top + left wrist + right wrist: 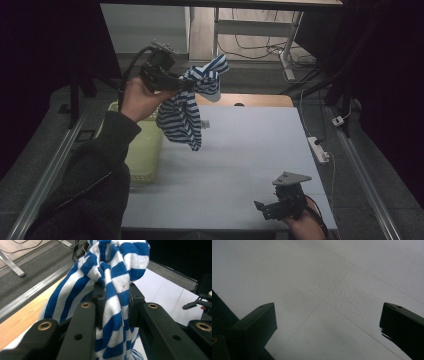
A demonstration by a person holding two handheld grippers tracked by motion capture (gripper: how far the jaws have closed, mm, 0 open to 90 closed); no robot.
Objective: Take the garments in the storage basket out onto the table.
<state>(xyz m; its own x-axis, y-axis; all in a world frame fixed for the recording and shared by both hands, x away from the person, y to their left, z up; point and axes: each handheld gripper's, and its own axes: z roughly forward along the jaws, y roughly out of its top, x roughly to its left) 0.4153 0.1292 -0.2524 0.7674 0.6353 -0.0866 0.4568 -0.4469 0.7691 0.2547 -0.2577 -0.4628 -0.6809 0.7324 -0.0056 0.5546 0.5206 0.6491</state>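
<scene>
Striped cloth (113, 290) sits pinched in left gripper (113, 302), brown-spotted close up.

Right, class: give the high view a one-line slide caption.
Left tool lifts a blue-and-white striped cloth above the table; right tool rests open.

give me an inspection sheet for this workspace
surface: white table, mostly bare
job's things: blue and white striped cloth held up in the air; yellow basket at the table's left edge
clutter: small white thing behind the cloth
grippers: left gripper shut on the cloth; right gripper open, low over the table
cables: power strip and cord at the right edge; wires on the floor beyond
surroundings: dark curtains, metal rails
</scene>
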